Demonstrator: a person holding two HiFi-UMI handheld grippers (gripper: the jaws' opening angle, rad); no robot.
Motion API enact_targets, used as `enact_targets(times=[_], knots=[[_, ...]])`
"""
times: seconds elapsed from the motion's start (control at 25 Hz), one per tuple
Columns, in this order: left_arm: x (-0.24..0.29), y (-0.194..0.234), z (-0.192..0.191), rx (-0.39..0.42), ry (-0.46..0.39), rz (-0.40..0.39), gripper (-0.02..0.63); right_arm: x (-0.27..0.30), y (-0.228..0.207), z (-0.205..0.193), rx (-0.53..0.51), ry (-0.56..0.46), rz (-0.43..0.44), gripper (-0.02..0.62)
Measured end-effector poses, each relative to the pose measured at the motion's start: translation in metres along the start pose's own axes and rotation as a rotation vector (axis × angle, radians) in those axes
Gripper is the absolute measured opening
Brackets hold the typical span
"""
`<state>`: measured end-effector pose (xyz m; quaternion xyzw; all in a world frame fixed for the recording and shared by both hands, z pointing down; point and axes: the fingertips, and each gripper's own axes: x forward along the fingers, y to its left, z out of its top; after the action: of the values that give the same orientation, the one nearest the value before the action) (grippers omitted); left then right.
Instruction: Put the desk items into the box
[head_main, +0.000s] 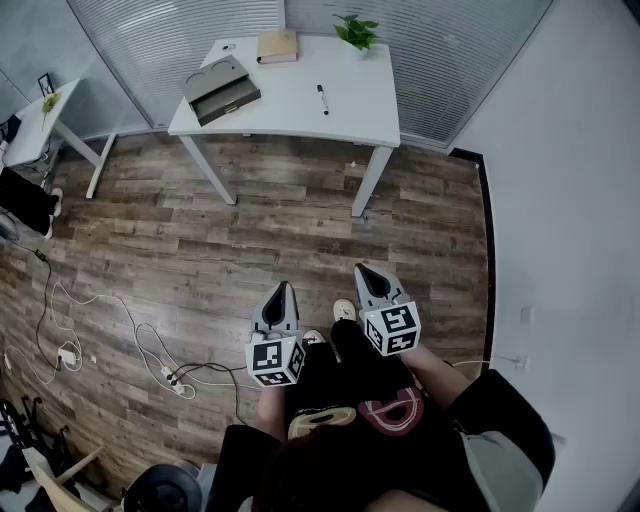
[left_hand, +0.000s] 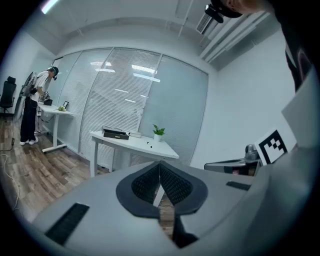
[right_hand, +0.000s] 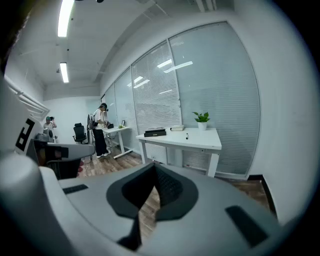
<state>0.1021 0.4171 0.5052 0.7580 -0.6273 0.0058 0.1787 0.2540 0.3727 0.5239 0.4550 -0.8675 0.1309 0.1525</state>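
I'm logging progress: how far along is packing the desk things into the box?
Nothing looks done: the book, pen and plant sit on the desk outside the box. Nothing in hand: left tool and right tool are shut and empty, away from the desk. All the packing is left.

Wood-plank floor (head_main: 200, 240) fills most of the head view. At 8 o'clock, white cables (head_main: 140, 330) trail across it to a power strip (head_main: 180, 382). At 10 o'clock stands a second white desk (head_main: 35, 125), with a person (left_hand: 32, 100) in a white top and dark trousers beside it. Slatted blinds (head_main: 170, 30) run along 12 o'clock, and a plain white wall (head_main: 570, 200) takes 3 o'clock. In the right gripper view, 2 ceiling light strips (right_hand: 64, 17) glow at 11 o'clock and a black office chair (right_hand: 80, 133) sits at 9 o'clock.
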Motion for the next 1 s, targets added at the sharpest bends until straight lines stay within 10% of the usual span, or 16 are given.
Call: enact_targets(times=[1.0], knots=[[0.078, 0.028, 0.039, -0.126, -0.087, 0.120, 0.018, 0.091, -0.080, 0.047, 0.071, -0.034, 0.055, 0.011]])
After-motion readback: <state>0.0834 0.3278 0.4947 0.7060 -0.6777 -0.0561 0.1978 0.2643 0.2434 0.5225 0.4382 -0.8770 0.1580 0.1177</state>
